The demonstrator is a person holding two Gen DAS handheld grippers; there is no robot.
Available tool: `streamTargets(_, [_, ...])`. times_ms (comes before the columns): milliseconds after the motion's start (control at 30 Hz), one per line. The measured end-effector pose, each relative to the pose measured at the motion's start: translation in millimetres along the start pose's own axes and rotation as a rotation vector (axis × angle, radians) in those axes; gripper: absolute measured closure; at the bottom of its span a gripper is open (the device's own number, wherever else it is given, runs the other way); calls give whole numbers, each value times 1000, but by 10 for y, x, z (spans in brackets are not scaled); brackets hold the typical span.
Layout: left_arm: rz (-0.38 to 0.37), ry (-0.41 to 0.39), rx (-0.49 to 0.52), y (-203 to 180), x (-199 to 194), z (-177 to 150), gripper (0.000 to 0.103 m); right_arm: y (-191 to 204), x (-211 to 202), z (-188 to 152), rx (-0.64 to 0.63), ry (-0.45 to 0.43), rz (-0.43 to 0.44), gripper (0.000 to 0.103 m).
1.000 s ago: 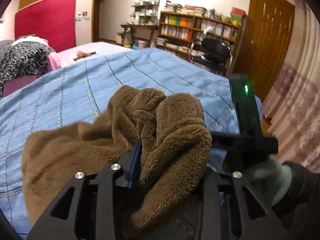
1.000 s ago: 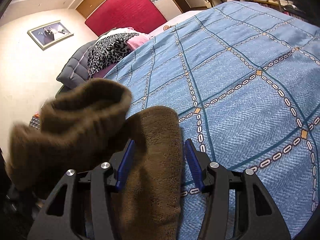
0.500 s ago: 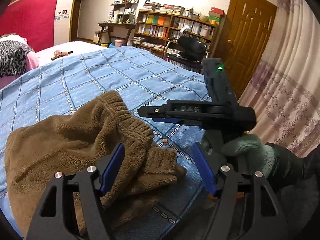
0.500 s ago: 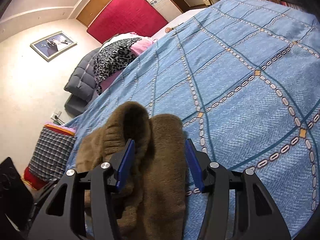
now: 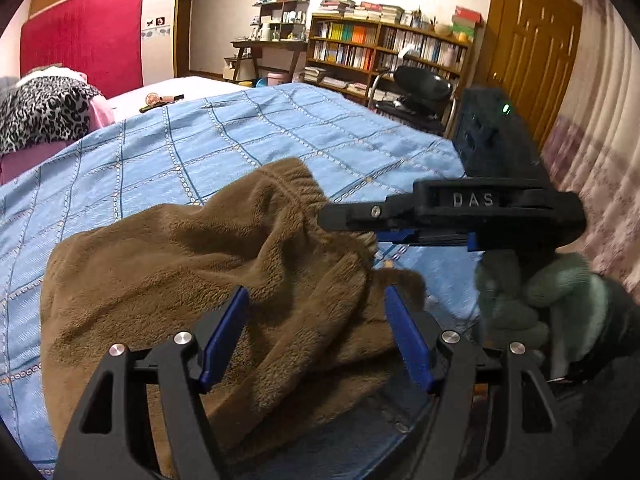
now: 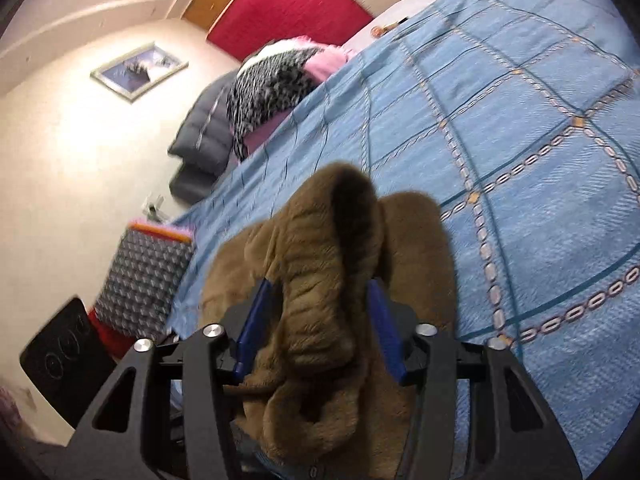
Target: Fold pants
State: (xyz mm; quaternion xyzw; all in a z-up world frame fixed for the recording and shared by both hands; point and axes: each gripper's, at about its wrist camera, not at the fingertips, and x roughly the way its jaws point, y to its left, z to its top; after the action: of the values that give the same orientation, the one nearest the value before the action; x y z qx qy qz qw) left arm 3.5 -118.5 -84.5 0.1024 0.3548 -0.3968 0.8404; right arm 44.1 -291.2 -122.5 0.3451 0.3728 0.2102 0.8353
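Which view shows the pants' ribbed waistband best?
The right wrist view: the brown pants' ribbed waistband rises close-up between the right gripper's fingers. The left wrist view shows the waistband smaller and farther off, partly behind the right gripper.
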Motion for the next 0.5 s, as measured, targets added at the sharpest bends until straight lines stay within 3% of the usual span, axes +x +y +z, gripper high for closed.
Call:
streamTargets(100, [12,13,-4,34,82,-26,33,90,-18,-23,-41,-10,-9,80])
streamTargets(333, [0,-7,23,-9,131,65,33,269,-208,22,-50,-40,106,84])
streamTargets(367, [-5,-6,27,-24,141,70,41,286,-221,34,-49,-39,119,85])
streamTargets(400, [-10,-3,29,-34,151,77,64,309,-231,34,-51,-38,128,85])
streamTargets(433, [-11,11,23,-31,191,103,76,336,-242,38,-57,-36,132,85])
streamTargets(500, [-17,7,-4,18,181,117,91,351,-270,40,-65,-34,118,84])
